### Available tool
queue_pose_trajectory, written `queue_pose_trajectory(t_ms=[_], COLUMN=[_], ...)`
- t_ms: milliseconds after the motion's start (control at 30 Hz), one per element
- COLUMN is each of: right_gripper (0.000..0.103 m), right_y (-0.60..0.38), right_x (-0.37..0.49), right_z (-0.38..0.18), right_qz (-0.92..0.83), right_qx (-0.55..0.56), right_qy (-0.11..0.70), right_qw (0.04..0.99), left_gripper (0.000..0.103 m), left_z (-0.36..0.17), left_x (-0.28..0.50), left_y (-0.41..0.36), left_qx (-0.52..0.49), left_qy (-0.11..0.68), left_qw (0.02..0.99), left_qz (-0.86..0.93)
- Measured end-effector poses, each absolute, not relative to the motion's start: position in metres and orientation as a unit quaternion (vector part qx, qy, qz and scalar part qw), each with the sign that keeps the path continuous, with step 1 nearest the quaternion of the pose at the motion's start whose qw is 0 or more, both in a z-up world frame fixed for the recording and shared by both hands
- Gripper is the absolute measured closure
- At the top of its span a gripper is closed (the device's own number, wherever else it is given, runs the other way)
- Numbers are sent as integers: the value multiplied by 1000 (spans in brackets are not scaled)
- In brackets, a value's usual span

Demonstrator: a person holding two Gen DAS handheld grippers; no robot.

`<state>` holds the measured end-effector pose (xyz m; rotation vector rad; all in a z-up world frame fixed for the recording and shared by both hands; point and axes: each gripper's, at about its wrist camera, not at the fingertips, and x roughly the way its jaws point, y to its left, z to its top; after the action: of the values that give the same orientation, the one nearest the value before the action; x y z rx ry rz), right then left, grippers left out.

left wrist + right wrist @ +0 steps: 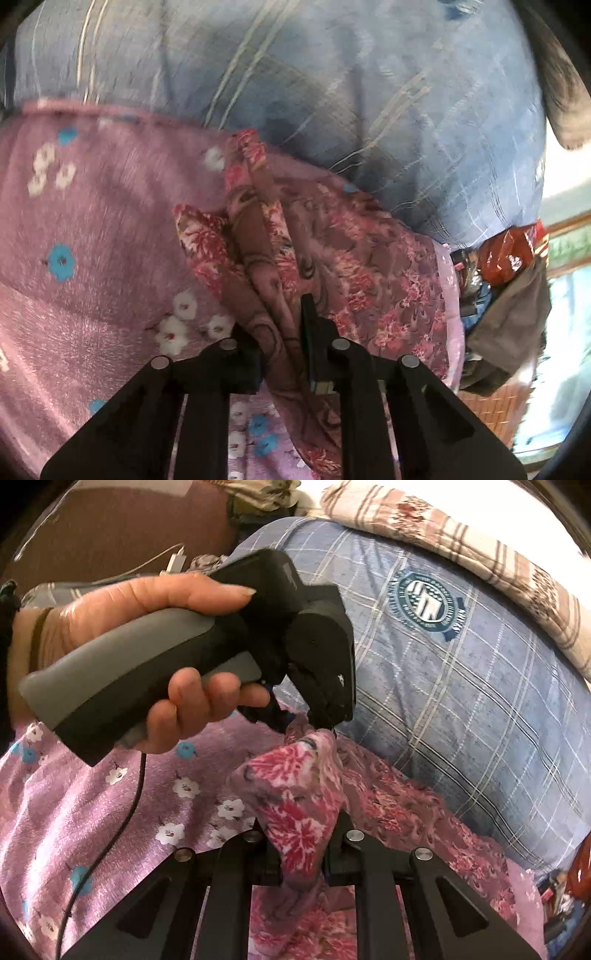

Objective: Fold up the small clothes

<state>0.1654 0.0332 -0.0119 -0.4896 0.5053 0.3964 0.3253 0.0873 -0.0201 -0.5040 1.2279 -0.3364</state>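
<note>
One pink flowered blanket [74, 221], blue plaid pillow [461, 672]

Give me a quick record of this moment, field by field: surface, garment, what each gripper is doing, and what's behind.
surface: pink flowered blanket
garment: red and pink floral cloth, bunched and partly lifted
left gripper: shut on the floral cloth, held by the person's hand
right gripper: shut on another part of the same cloth
behind: blue plaid pillow; striped bedding beyond it
fold state: not yet folded flat
</note>
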Motion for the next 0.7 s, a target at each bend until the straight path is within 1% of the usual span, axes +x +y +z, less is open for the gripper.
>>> queue_pose_trajectory(t_ms=[133, 267, 367, 533, 700], right_gripper=[90, 90, 90, 90, 90], right_y=[3, -42, -87, -169, -250], right_x=[162, 157, 158, 158, 158], right_z=[2, 15, 21, 22, 1], right_qz=[191, 176, 159, 124, 85], right_qx=[-179, -106, -43, 68, 171], right_qy=[249, 256, 270, 287, 308], right_qw=[932, 945, 949, 947, 932], left_gripper=[91, 91, 91, 91, 91], left_z=[5, 29, 40, 37, 7], left_x=[322, 322, 326, 339, 353], left_y=[71, 30, -17, -98, -192], left_qx=[-236, -218, -204, -180, -137], left_qy=[549, 538, 536, 548, 582], left_qw=[785, 793, 792, 781, 761], left_qz=[-165, -184, -207, -237, -250])
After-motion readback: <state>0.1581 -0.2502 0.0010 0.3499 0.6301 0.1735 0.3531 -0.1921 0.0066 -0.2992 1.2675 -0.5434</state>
